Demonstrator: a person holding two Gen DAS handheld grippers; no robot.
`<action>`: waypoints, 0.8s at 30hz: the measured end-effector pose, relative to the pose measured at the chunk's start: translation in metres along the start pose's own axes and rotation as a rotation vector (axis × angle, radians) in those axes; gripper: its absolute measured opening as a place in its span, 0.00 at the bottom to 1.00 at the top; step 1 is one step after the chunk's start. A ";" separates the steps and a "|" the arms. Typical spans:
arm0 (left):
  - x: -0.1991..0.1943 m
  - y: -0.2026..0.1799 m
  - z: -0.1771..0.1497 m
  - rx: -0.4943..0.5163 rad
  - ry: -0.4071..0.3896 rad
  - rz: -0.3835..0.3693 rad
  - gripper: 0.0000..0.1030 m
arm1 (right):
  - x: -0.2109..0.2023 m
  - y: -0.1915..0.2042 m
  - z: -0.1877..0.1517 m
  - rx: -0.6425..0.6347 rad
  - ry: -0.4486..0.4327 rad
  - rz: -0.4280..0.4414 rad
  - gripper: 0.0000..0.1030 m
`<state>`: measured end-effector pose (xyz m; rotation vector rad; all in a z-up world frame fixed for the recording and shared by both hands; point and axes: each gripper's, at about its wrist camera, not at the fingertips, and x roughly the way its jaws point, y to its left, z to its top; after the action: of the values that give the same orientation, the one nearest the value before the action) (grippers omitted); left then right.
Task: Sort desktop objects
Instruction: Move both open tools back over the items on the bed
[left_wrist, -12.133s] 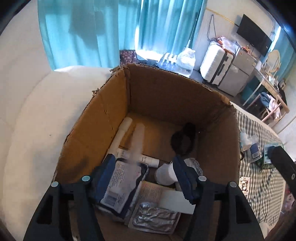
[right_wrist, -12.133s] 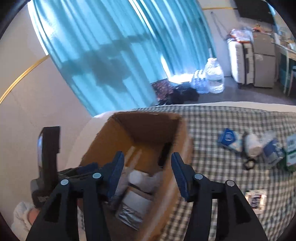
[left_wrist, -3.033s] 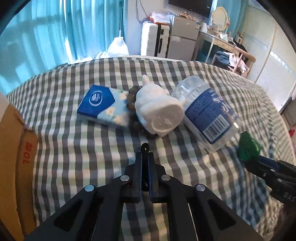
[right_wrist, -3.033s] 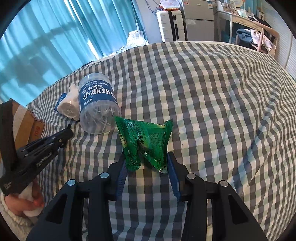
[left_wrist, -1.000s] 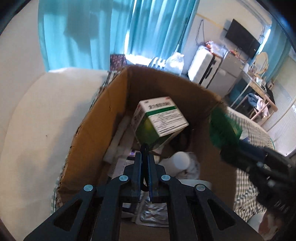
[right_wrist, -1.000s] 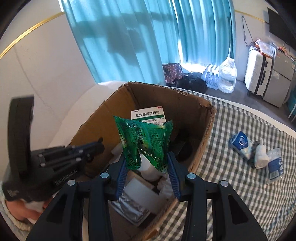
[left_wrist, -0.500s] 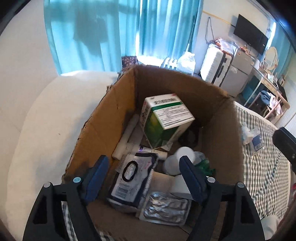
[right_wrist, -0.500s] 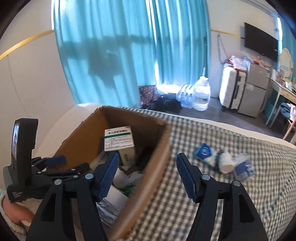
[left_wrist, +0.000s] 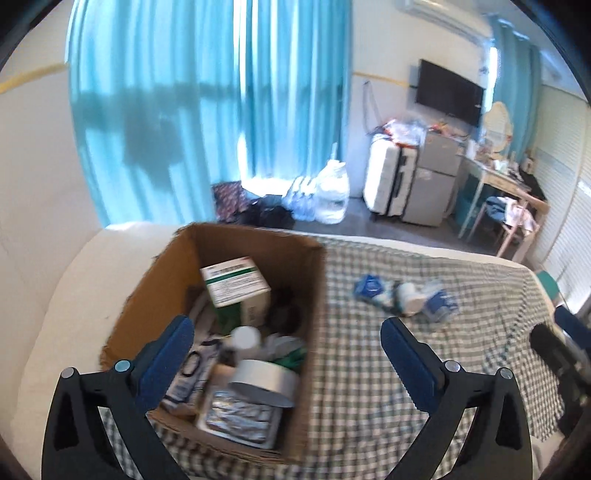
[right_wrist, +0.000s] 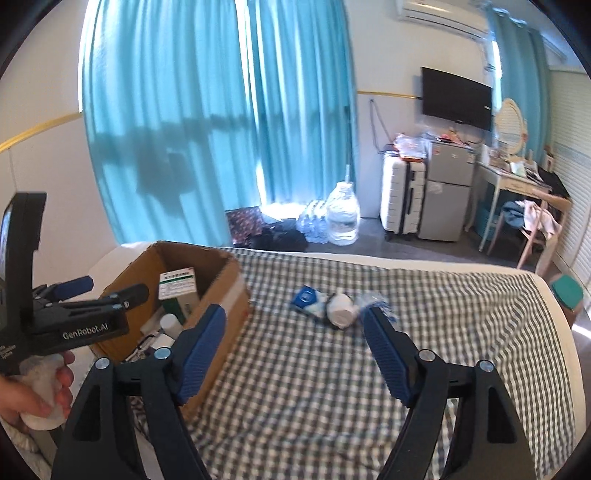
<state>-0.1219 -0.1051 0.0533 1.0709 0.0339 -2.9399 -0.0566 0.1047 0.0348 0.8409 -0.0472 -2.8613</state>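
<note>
A cardboard box (left_wrist: 312, 295) stands at the left end of the checked bed cover (left_wrist: 369, 350). It holds a green and white medicine box (left_wrist: 236, 282), a foil blister pack (left_wrist: 236, 417), a grey round tin (left_wrist: 264, 380) and a green packet (left_wrist: 290, 354). On the cover lie a blue tissue pack (left_wrist: 369, 286), a white roll (left_wrist: 408, 295) and a clear plastic bottle (left_wrist: 439, 299). My left gripper (left_wrist: 288, 354) is open above the box's near edge. My right gripper (right_wrist: 295, 332) is open and empty; the box (right_wrist: 221, 291) lies at its left.
The right wrist view shows the left gripper's body (right_wrist: 74, 317) and the hand holding it. Beyond the bed stand blue curtains (right_wrist: 207, 110), a water jug (right_wrist: 343, 218), a white suitcase (right_wrist: 402, 192), a small fridge (right_wrist: 447, 192) and a desk with chair (right_wrist: 524, 214).
Both grippers pulled back and up from the box and swung right. The green packet and the medicine box dropped earlier now lie in the box.
</note>
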 end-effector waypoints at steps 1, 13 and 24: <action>-0.001 -0.010 -0.001 0.015 0.001 -0.007 1.00 | -0.003 -0.008 -0.005 0.012 0.002 -0.007 0.75; 0.027 -0.106 -0.034 0.190 0.010 -0.031 1.00 | 0.012 -0.111 -0.052 0.212 0.012 -0.093 0.84; 0.116 -0.131 -0.053 0.185 0.153 -0.062 1.00 | 0.087 -0.149 -0.079 0.249 0.105 -0.055 0.84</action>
<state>-0.1788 0.0266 -0.0600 1.3407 -0.2120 -2.9551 -0.1075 0.2390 -0.0899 1.0521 -0.3810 -2.8961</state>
